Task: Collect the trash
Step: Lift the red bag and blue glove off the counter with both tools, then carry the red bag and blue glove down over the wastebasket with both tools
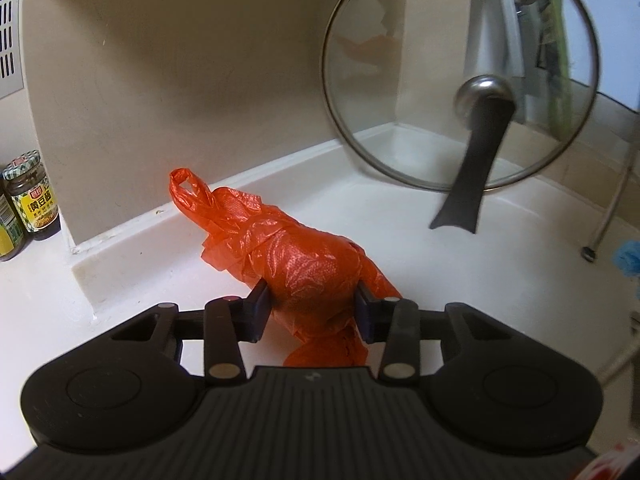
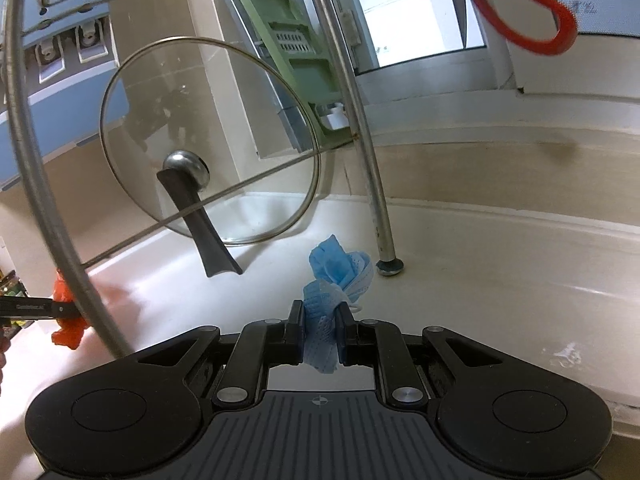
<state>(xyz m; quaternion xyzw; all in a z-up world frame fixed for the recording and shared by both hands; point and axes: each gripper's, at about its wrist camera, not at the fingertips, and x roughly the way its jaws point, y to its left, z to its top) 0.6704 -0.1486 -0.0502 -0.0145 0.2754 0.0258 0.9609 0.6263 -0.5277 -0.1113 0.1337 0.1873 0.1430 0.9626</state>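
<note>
The red scissors [image 2: 520,4] at one o'clock in the right wrist view are blurring and running off the top edge, blades unseen. The jars [image 1: 28,200] at nine o'clock in the left wrist view are being cut by the left edge, their labels too small to read. The orange bag [image 1: 304,264] is hiding its contents, its lower end disappearing behind the left hand-held gripper [image 1: 312,312].

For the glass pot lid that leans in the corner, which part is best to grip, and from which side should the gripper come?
Probably the long black handle of the glass lid. It sticks out from the metal knob toward the open counter, and it looks flat and narrow enough for two fingers. Come from the front, counter side; the rim is thin, smooth glass and a rack leg stands on the right.
</note>
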